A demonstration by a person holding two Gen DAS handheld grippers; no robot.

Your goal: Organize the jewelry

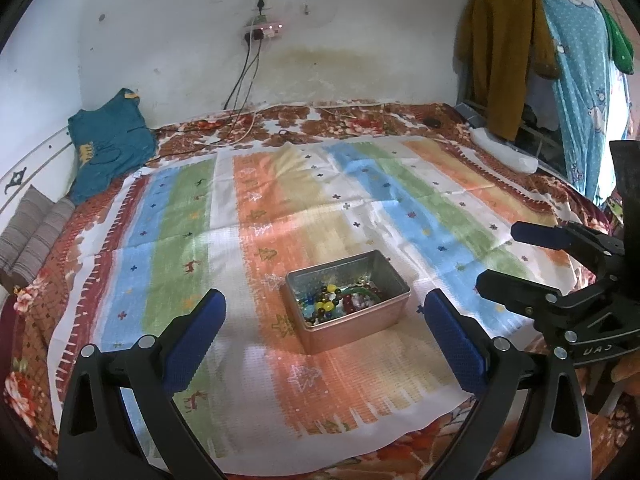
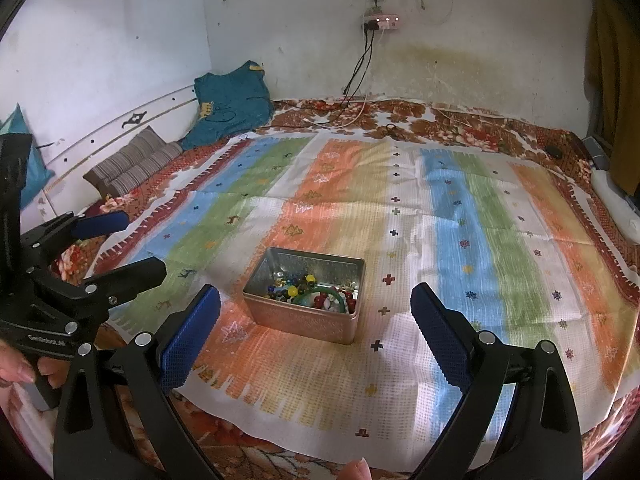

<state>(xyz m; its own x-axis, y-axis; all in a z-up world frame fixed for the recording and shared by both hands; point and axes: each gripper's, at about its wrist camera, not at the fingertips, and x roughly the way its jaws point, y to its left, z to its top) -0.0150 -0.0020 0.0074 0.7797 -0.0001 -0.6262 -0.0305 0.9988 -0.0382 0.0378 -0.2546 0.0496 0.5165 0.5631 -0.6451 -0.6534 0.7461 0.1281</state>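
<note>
A: What is in front of the two cameras?

B: A bed covered by a floral brown sheet, with a striped cloth in blue, green, orange and white spread flat over it. Near the middle of that cloth sits an open rectangular metal tin, also seen in the right wrist view.

A: And the jewelry?

B: It lies inside the tin: a heap of beaded jewelry in yellow, blue, red and dark beads, with a green bangle among it. Single pieces are too small to tell apart.

A: How do the grippers stand?

B: The left gripper is spread wide, its blue-padded fingers well apart with the tin seen between them, and it holds nothing. The right gripper is likewise wide open and empty, hovering near the tin without touching it. Each gripper shows at the edge of the other's view, the right one to the right of the tin.

A: Anything else around?

B: A teal garment lies crumpled in the far left corner by a striped pillow. A power strip hangs on the stained white wall, cables trailing to the bed. Mustard and blue dotted clothes hang at the right.
</note>
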